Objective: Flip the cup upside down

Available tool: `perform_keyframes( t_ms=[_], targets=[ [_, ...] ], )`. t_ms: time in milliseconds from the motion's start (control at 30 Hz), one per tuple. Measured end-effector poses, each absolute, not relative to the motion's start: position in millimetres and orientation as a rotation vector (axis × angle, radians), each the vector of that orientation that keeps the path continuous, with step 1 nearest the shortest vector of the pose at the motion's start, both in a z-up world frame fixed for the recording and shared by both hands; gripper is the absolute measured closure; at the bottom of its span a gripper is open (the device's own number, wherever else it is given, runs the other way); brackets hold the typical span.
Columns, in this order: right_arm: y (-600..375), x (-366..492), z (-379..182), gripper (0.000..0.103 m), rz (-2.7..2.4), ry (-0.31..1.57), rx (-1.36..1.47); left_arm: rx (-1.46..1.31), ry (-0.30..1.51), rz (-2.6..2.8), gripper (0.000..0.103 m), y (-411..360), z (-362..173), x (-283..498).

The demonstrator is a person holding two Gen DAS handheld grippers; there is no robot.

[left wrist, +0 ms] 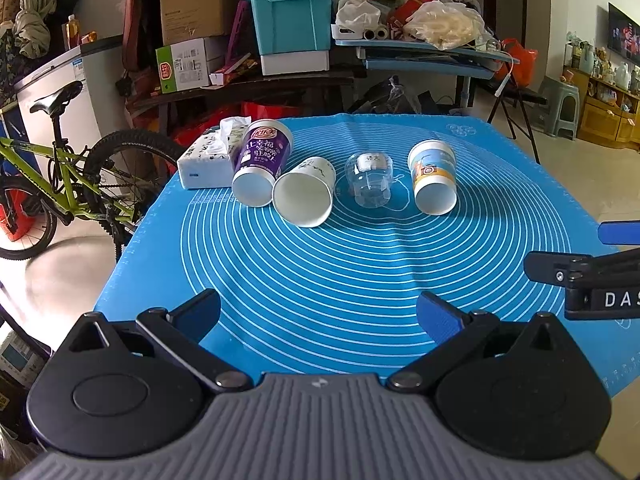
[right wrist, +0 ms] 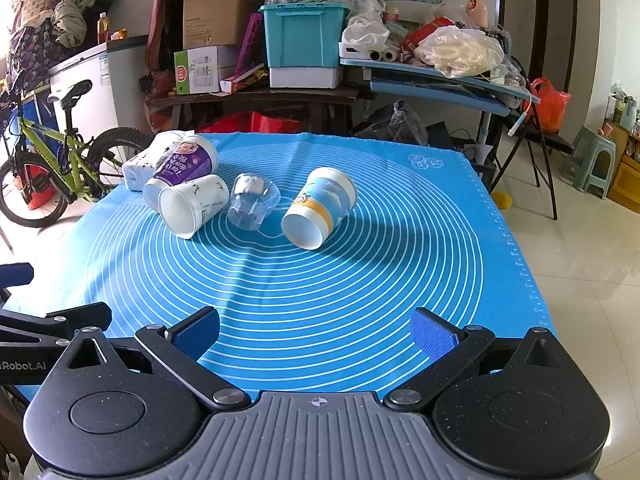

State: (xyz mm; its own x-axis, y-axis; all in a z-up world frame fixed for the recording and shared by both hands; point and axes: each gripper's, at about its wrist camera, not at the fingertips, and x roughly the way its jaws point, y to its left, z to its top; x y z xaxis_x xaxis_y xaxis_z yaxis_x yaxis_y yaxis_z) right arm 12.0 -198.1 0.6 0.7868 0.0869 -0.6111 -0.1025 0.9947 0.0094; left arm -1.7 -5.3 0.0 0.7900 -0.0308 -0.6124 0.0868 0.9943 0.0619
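Several cups lie on their sides in a row on the blue mat [left wrist: 360, 280], mouths toward me: a purple cup [left wrist: 262, 160] [right wrist: 184, 164], a white cup [left wrist: 306, 190] [right wrist: 194, 204], a clear plastic cup [left wrist: 370, 178] [right wrist: 254, 200], and a blue-and-white cup [left wrist: 434, 176] [right wrist: 320, 206]. My left gripper [left wrist: 318, 314] is open and empty over the mat's near part, well short of the cups. My right gripper [right wrist: 316, 334] is open and empty, also near the front edge; part of it shows in the left wrist view [left wrist: 592, 276].
A white tissue pack [left wrist: 208, 160] [right wrist: 150, 160] lies behind the purple cup at the mat's far left. A green bicycle [left wrist: 60, 184] stands left of the table. Cluttered shelves with a teal bin [left wrist: 292, 20] stand behind. Tiled floor and a stool [right wrist: 592, 160] are to the right.
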Motion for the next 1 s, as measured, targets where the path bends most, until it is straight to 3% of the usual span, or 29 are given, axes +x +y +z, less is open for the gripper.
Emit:
perform_keyframes(
  t_ms=[1000],
  targets=[
    [-196.7, 10.7, -0.3, 0.000, 0.101, 0.662, -0.029, 0.095, 0.656, -0.068, 0.001, -4.7, -0.6, -1.3]
  ],
)
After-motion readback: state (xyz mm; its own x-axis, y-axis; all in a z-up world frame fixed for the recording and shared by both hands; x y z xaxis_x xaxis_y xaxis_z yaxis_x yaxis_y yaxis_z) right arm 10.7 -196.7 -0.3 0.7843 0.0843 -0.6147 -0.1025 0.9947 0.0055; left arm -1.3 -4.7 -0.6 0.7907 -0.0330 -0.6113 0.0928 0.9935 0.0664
